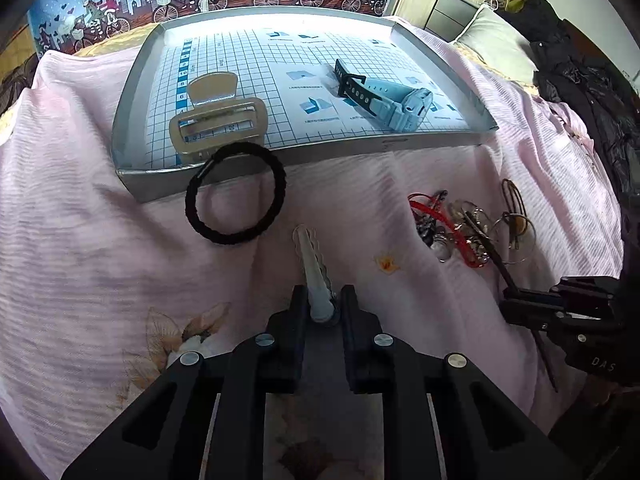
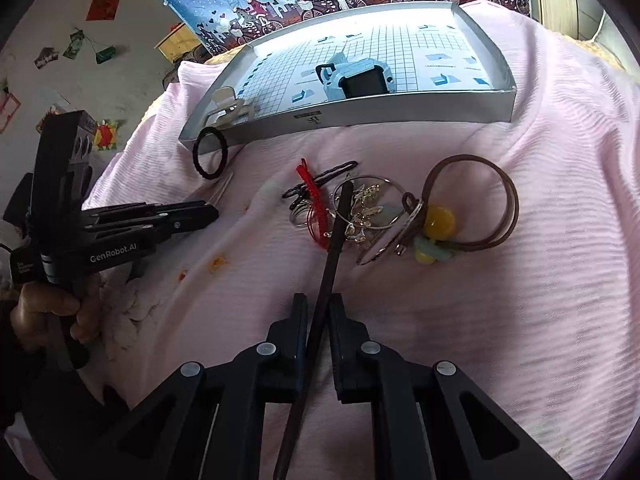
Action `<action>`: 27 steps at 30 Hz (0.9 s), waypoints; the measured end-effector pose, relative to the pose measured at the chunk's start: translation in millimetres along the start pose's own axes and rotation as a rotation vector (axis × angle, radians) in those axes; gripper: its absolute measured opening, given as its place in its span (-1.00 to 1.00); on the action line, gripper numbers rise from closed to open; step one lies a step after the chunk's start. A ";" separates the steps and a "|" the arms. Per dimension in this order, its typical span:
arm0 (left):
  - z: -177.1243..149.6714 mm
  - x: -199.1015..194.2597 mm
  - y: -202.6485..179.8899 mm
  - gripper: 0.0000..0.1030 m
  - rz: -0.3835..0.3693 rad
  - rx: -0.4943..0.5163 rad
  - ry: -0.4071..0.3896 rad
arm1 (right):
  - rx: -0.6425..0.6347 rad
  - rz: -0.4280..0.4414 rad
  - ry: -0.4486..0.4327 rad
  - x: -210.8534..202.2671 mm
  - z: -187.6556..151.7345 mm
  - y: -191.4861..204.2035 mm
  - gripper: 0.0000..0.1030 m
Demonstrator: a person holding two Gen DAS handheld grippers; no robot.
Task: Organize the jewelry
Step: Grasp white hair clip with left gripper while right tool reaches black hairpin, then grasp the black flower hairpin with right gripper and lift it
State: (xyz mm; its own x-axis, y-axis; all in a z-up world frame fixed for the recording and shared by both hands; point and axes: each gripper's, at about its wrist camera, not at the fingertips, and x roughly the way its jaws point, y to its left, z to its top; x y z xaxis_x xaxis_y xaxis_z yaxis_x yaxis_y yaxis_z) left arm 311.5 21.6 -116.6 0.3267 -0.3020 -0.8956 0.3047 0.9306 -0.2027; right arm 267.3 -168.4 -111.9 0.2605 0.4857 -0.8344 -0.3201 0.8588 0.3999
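Tray (image 1: 132,92): one watch (image 1: 384,98), one claw clip (image 1: 218,120).

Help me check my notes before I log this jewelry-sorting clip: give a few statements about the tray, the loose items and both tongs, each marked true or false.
1. The left tongs grip a pale hair clip. True.
2. The right tongs are open. False: they are shut on a dark stick.
3. The blue watch lies inside the tray. True.
4. The black hair tie lies fully inside the tray. False: it leans on the tray's front wall, mostly on the pink cloth.
5. The brown hair tie is in the tray. False: it lies on the cloth.
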 end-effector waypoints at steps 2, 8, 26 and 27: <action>-2.3 -3.5 -2.6 -0.75 -0.016 -0.011 0.001 | 0.021 0.037 0.001 0.5 0.5 -1.5 -0.81; -7.4 -14.7 -6.7 -0.75 -0.094 -0.063 0.008 | 0.132 0.218 -0.004 0.2 0.7 -8.4 -0.86; -14.3 -12.9 -4.1 -0.75 -0.180 -0.130 0.091 | 0.263 0.427 -0.010 -1.0 2.6 -15.2 -0.88; -14.1 -12.1 -3.9 -0.75 -0.181 -0.133 0.091 | 0.292 0.454 0.025 4.5 0.3 -18.9 -0.88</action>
State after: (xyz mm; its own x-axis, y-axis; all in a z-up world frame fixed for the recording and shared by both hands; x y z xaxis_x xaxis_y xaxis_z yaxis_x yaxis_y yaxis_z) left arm 293.7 24.5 -110.5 0.1936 -0.4520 -0.8708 0.2287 0.8839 -0.4079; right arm 274.8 -182.4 -123.1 0.1323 0.8174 -0.5607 -0.1280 0.5750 0.8081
